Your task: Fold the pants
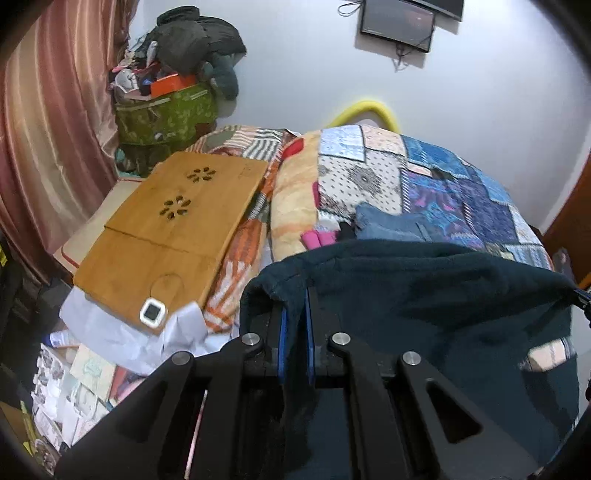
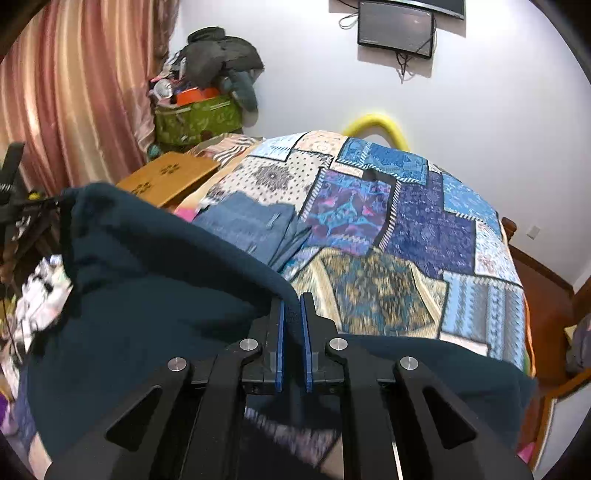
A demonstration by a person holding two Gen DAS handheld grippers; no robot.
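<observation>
My left gripper (image 1: 295, 295) is clamped on one top corner of the dark teal pants (image 1: 424, 295), with fleece pinched between its blue pads (image 1: 282, 332). My right gripper (image 2: 291, 302) is clamped on the opposite corner of the same edge, fabric filling the narrow gap between its pads (image 2: 279, 332). The pants (image 2: 155, 280) hang spread between the two grippers, held up over the near end of the bed; the lower part drops out of view. I cannot tell whether the hem touches the bedding. Beyond the lifted edge lies the patchwork quilt (image 2: 424, 229), and on it a folded pair of blue jeans (image 2: 247, 225), lying apart from the pants. A wooden lap tray (image 1: 177, 229) rests on the left side of the bed. A pink curtain (image 1: 48, 129) hangs at left, and a small monitor (image 2: 395, 27) is mounted on the white wall.
</observation>
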